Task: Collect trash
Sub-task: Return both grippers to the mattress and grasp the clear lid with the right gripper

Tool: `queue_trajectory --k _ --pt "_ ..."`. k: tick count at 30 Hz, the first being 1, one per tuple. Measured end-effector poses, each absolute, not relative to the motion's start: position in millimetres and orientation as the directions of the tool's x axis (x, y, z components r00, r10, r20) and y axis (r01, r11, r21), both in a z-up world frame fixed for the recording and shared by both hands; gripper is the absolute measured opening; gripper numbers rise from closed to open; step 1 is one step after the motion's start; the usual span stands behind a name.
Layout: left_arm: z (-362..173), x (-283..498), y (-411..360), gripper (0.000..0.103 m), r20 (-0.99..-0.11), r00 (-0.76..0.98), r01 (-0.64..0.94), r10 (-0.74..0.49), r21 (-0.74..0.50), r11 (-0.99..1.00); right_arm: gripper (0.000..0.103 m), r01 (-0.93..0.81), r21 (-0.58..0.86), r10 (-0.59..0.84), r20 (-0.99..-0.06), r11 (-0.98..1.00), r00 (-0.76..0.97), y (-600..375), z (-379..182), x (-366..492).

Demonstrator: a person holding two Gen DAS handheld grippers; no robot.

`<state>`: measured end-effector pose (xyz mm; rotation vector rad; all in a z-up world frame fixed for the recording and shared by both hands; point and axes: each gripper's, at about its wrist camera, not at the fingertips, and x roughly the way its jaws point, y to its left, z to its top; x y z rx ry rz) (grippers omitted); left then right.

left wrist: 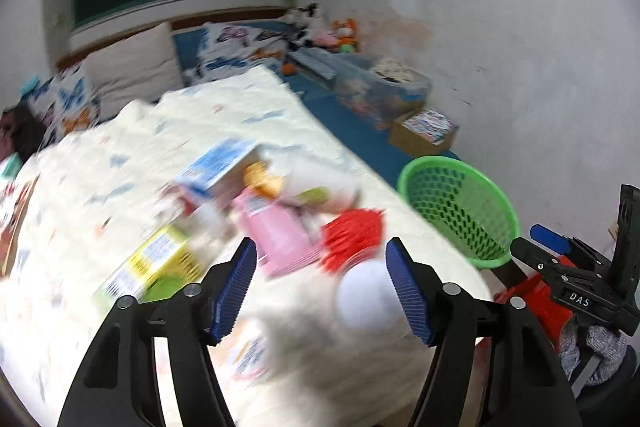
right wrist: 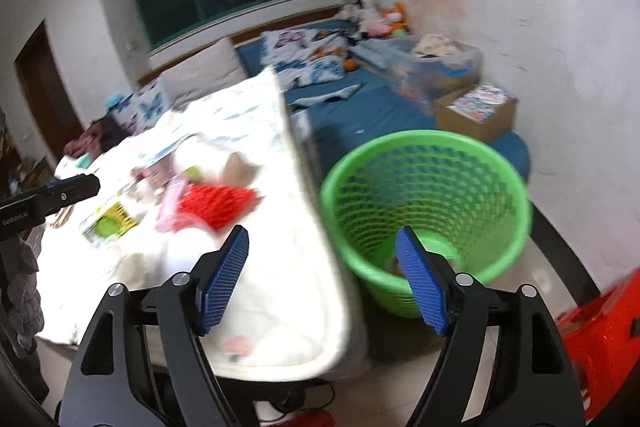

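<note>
- The landmark is the green basket, standing on the floor just beside the corner of the cloth-covered table.
- Step in hand, as I judge it: between 2 pickups. Both grippers are bare, and something pale and pinkish, too blurred to name, lies at the bottom of the basket.
- The left gripper has its jaws spread with nothing pinched. It hangs over the table on the side away from the basket, with a white rounded item showing just by its right pad; I cannot tell whether that is a ball or a cup.
- The right gripper is also spread and bare, straddling the table edge and the near rim of the basket.
- The trash pile sits on the table, near the basket but apart from it.
- Countable there despite motion blur: 1 red crinkled wrapper nearest the basket, 1 pink carton beyond it, 1 blue-and-white box, 1 yellow-green box farthest from the basket, and 1 orange item too smeared to identify.
- There is 1 basket and there are 2 grippers.
- Next move, by my judgement: bring a gripper down onto the nearest piece, likely the white item or the red wrapper, close on it squarely, then carry it across the table edge and release it over the basket's mouth.
</note>
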<state>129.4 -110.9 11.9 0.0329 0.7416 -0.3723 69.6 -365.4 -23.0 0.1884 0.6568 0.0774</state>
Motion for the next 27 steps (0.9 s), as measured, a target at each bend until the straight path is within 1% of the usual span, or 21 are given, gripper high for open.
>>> queue_trajectory --k 3,4,5,7,9,12,16,18,23,27 --pt "5 120 -77 0.068 -0.662 0.696 0.274 -0.278 -0.113 0.955 0.082 -0.083 0.18 0.178 -0.613 0.98 0.77 -334 -26 75" --pt "2 119 -68 0.071 -0.666 0.695 0.26 -0.272 -0.121 0.958 0.082 -0.101 0.171 0.187 -0.617 0.98 0.764 -324 -27 77" --pt "-2 117 -59 0.072 -0.67 0.694 0.241 -0.263 -0.128 0.962 0.083 -0.123 0.161 0.198 -0.624 0.979 0.756 -313 -29 79" --pt "-9 111 -44 0.073 -0.675 0.696 0.211 -0.245 -0.133 0.968 0.085 -0.158 0.143 0.213 -0.637 0.977 0.741 -295 -35 83" --pt "-15 108 -32 0.073 -0.681 0.693 0.188 -0.236 -0.146 0.971 0.089 -0.189 0.129 0.227 -0.649 0.973 0.726 -278 -42 87" --pt "-24 107 -13 0.073 -0.689 0.688 0.155 -0.229 -0.168 0.973 0.092 -0.218 0.103 0.229 -0.672 0.971 0.704 -260 -52 95" --pt "-34 103 -5 0.075 -0.692 0.688 0.157 -0.221 -0.155 0.975 0.092 -0.239 0.061 0.212 -0.7 0.969 0.682 -243 -64 104" --pt "-38 102 -3 0.077 -0.697 0.681 0.164 -0.225 -0.155 0.974 0.094 -0.249 0.034 0.199 -0.709 0.968 0.677 -236 -68 107" --pt "-49 101 -7 0.081 -0.714 0.655 0.197 -0.248 -0.156 0.968 0.097 -0.254 0.001 0.176 -0.724 0.967 0.667 -228 -77 115" --pt "-57 105 -14 0.081 -0.73 0.632 0.222 -0.259 -0.149 0.963 0.097 -0.259 -0.006 0.172 -0.734 0.966 0.657 -224 -82 121"
